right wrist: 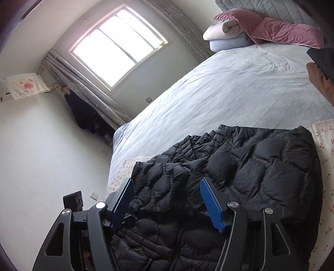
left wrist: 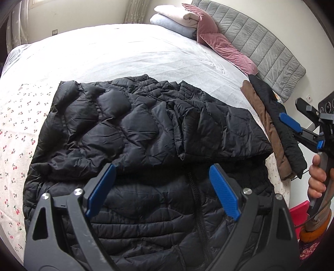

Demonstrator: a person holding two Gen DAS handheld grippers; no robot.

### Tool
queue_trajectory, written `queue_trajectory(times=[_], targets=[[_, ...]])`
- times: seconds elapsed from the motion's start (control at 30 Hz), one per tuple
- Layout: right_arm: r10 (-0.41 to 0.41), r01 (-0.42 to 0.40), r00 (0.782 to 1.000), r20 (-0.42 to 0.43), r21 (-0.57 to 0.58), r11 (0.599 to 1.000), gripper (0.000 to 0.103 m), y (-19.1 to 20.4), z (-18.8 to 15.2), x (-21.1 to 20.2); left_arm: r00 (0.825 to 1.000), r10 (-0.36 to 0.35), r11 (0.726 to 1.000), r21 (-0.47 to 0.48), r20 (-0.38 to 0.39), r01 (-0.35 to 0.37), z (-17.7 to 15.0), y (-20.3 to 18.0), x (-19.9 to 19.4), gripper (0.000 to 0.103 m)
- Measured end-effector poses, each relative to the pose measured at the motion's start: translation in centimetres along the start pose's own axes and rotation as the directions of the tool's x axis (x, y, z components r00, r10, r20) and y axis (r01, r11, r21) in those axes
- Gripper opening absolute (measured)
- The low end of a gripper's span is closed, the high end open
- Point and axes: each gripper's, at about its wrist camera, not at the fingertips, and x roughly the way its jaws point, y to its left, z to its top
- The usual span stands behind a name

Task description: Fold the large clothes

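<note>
A black quilted puffer jacket (left wrist: 146, 146) is being shown spread across the lower centre of both views, lying on a wide bed covered by a pale blue-white sheet (left wrist: 117, 54). A sleeve is seen folded across the jacket's body, and its zipper (left wrist: 195, 200) is running down toward the bottom of the left wrist frame. Beneath the jacket, a white cloth printed with small red cherries (left wrist: 14, 133) is being displayed at the left edge of that frame.

The left gripper (left wrist: 161, 189) is being held above the jacket's lower part with its blue-padded fingers spread wide and nothing caught between them. The right gripper (right wrist: 167, 202) is likewise being held wide open over the jacket, gripping nothing; in the left wrist view it is appearing at the right edge, held in a hand (left wrist: 317, 177).

At the upper right of the left wrist frame, a grey padded headboard (left wrist: 261, 43) is being shown, with a dusty-pink velvet cushion (left wrist: 219, 41) and a pile of rolled pale bedding (left wrist: 175, 18) against it. A folded brown and black garment (left wrist: 275, 129) is lying near the bed's right edge. In the right wrist view, a bright window (right wrist: 117, 48) with grey curtains (right wrist: 83, 83) is occupying the upper left, against white walls.
</note>
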Motion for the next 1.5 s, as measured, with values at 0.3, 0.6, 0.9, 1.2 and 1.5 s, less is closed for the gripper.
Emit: queue_trajectory(times=[0.3,0.6,0.9,1.2,1.5], targets=[[-0.291,0.291,0.957,-0.018,0.089,0.952,0.068,-7.7,-4.3,-3.5,0.995,-0.06,0.998,-0.036,-0.077,0.057,3.0,-2.4,6.4,0.083],[-0.356,0.344,0.934,0.031,0.188,0.92,0.068,-12.5,-7.7,-6.3,0.993,-0.094,0.993,-0.072,-0.066,0.089,3.7,-4.0,8.3,0.006],[-0.44,0.429,0.896,0.059,0.141,0.892,0.068,-12.9,-5.1,-5.3,0.958,0.283,0.958,-0.056,0.05,-0.28,4.5,0.4,4.2,0.035],[-0.509,0.51,0.86,0.036,-0.02,0.86,0.068,-12.0,-3.0,1.7,0.991,0.078,0.993,0.076,0.109,-0.087,4.5,-3.0,8.7,0.05],[-0.57,0.567,0.818,-0.08,-0.06,0.822,0.069,-14.7,-4.5,6.1,0.995,0.097,0.988,0.114,0.04,-0.101,2.7,-2.5,12.4,0.053]])
